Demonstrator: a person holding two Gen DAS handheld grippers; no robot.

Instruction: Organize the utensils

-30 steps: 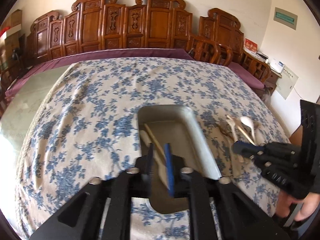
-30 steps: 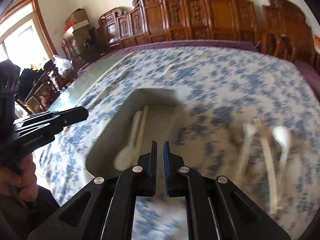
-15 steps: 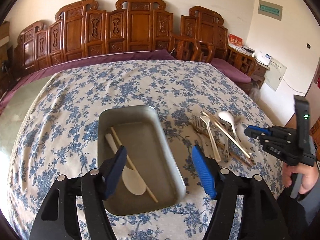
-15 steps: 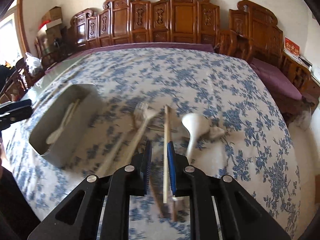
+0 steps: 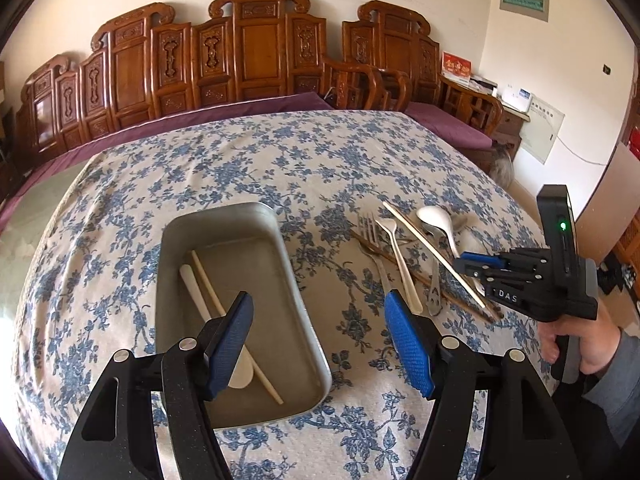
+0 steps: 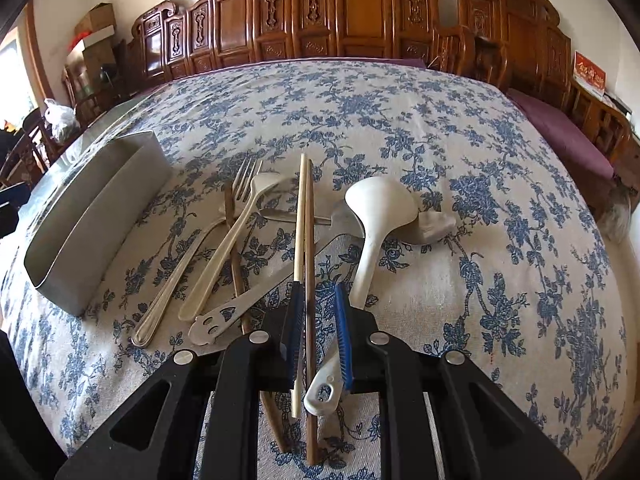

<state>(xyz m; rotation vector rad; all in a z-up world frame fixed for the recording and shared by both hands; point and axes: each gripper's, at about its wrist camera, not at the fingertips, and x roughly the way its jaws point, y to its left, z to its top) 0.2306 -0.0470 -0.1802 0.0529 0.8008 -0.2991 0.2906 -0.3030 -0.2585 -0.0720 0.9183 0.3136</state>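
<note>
Straddling a pale chopstick (image 6: 299, 216) and a brown chopstick (image 6: 309, 240), the right tool (image 6: 318, 322) stands narrow, pads not yet pressing. Both sticks look light, stiff, slick; best pinched mid-shaft. Left tool (image 5: 320, 344) hangs wide, empty, lower centre over the metal tray (image 5: 298, 300). Spoons and fork crowd left; open worktop (image 6: 500, 208) right.

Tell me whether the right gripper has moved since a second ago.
Yes. The right gripper has swung off the metal tray to the utensil pile, now straddling the chopsticks.
</note>
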